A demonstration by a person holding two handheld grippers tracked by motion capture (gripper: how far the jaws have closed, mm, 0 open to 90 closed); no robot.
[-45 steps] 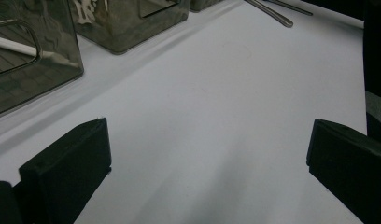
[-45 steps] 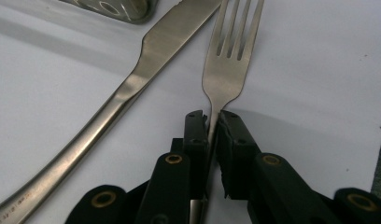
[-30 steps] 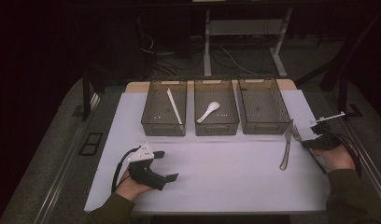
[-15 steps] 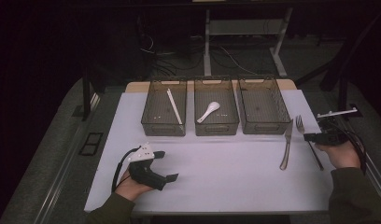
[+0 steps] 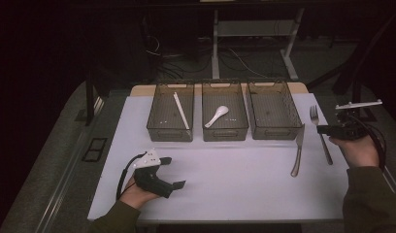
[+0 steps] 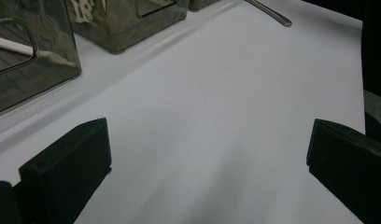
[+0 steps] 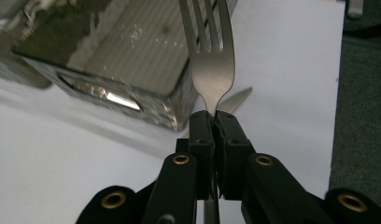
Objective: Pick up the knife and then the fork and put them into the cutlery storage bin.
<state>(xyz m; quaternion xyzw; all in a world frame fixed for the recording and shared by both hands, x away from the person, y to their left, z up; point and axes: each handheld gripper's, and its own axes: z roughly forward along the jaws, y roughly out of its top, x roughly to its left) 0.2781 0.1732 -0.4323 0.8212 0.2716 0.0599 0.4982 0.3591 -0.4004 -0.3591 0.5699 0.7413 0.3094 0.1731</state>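
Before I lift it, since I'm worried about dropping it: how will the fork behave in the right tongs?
The fork looks like polished metal, so probably stiff but slippery. The right tongs are shut on its narrow neck just below the tines, so the long handle may swing down or twist. It is thin and flat, so it is unlikely to roll on the white table cover.

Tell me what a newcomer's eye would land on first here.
First, the fork, clamped at its neck by the right gripper at the table's right edge, beside the knife. Next, the three dark bins lined up at the back, the middle one holding a white spoon. The left gripper rests open at front left.
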